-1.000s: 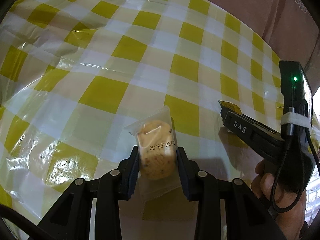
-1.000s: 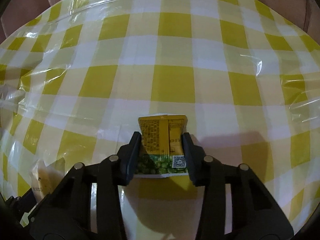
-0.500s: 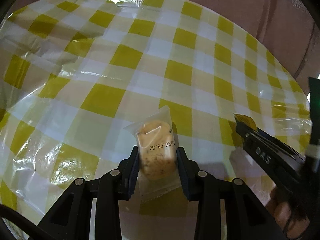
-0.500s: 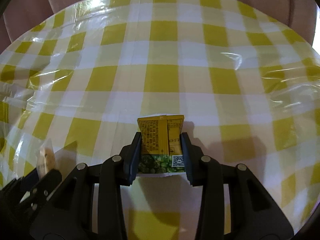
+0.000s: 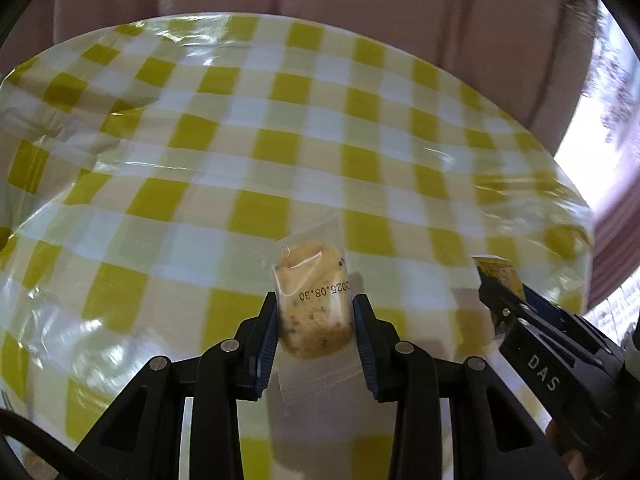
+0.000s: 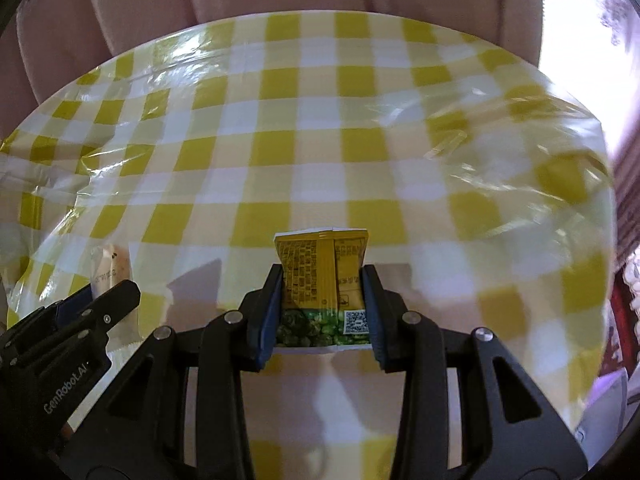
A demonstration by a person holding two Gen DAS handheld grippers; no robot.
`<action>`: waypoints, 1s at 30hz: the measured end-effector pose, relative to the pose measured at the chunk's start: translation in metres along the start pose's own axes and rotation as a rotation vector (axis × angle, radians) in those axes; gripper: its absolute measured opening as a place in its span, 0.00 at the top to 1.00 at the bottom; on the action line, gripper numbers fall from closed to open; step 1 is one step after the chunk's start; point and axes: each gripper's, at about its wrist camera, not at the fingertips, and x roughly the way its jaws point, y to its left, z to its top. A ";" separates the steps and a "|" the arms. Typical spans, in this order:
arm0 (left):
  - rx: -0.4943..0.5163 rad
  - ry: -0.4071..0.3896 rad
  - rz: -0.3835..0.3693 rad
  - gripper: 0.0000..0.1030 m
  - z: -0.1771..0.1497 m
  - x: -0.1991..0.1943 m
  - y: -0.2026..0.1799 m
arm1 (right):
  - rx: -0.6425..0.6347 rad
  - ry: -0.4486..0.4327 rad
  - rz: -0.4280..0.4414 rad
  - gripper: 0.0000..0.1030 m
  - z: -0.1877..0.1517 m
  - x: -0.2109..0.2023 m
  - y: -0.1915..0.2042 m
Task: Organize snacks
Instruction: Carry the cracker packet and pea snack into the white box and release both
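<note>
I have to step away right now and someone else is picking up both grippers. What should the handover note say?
Left gripper: jaws shut on a clear-wrapped cookie, held above the checked tablecloth.
Right gripper: jaws shut on a yellow-and-green snack packet, also off the cloth.
Done: both snacks picked up.
Left: setting them down; no tray or box is in view, so find the destination first.

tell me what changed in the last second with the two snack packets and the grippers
Both grippers lifted off and drew back: the checked tablecloth now looks farther off and its far edge shows in both views. Nothing was released. The left gripper stays clamped on the clear-wrapped cookie, the right gripper on the yellow-green snack packet, both gripped as before.
</note>
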 end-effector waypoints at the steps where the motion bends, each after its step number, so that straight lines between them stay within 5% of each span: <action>1: 0.011 -0.003 -0.013 0.64 -0.004 -0.006 -0.009 | 0.009 -0.003 -0.005 0.60 -0.004 -0.006 -0.007; 12: 0.163 0.028 -0.199 0.64 -0.057 -0.051 -0.114 | 0.121 -0.014 -0.117 0.59 -0.063 -0.087 -0.115; 21: 0.348 0.166 -0.414 0.64 -0.138 -0.073 -0.227 | 0.226 0.021 -0.303 0.59 -0.136 -0.154 -0.223; 30: 0.442 0.298 -0.504 0.64 -0.188 -0.066 -0.294 | 0.333 0.082 -0.429 0.59 -0.196 -0.190 -0.296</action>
